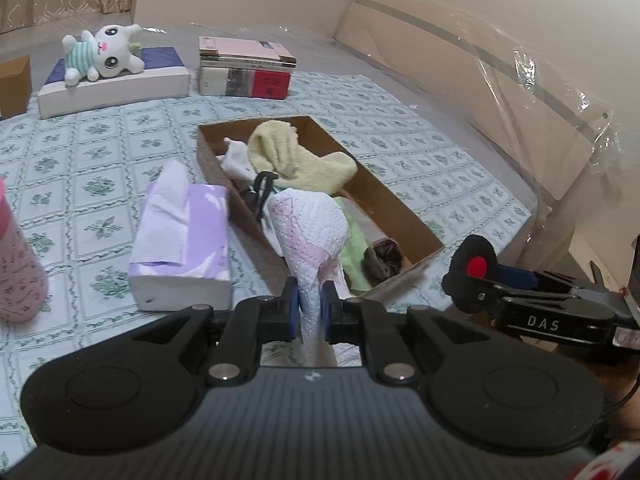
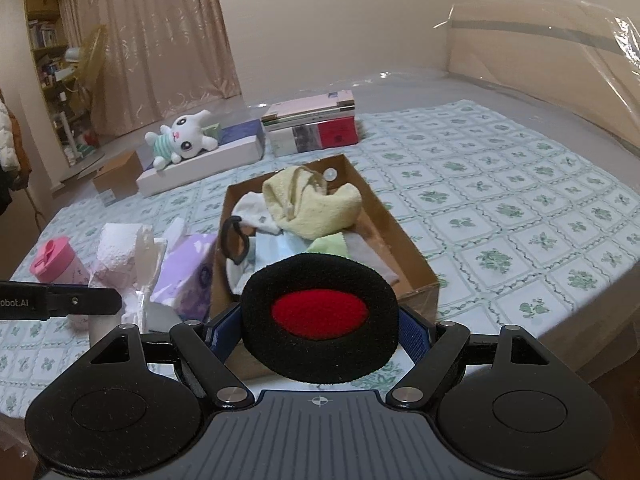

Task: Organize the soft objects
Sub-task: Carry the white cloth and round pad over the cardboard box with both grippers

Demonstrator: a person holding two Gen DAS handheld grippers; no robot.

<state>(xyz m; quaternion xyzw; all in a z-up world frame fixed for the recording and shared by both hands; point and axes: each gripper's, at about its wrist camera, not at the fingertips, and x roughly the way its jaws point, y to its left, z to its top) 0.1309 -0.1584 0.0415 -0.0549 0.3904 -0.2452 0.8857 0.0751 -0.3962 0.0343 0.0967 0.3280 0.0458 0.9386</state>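
My left gripper point(image 1: 310, 312) is shut on a white paper towel with pink print point(image 1: 308, 236), held up near the front of the cardboard box point(image 1: 416, 216). The towel also shows in the right wrist view point(image 2: 124, 256). My right gripper point(image 2: 320, 332) is shut on a round black foam pad with a red centre point(image 2: 320, 316), held just before the box's near end point(image 2: 420, 292); it shows at the right of the left wrist view point(image 1: 474, 276). The box holds a yellow towel point(image 1: 288, 156), white cloth point(image 1: 236, 158), green cloth point(image 1: 354, 248), a dark scrunchie point(image 1: 384, 260) and a black strap.
A purple tissue box point(image 1: 184, 244) lies left of the cardboard box. A pink bottle point(image 1: 16, 272) stands at far left. A plush bunny point(image 1: 102, 54) lies on a flat white box point(image 1: 116, 84); stacked books point(image 1: 244, 68) sit behind. A plastic-wrapped headboard point(image 1: 500, 92) runs along the right.
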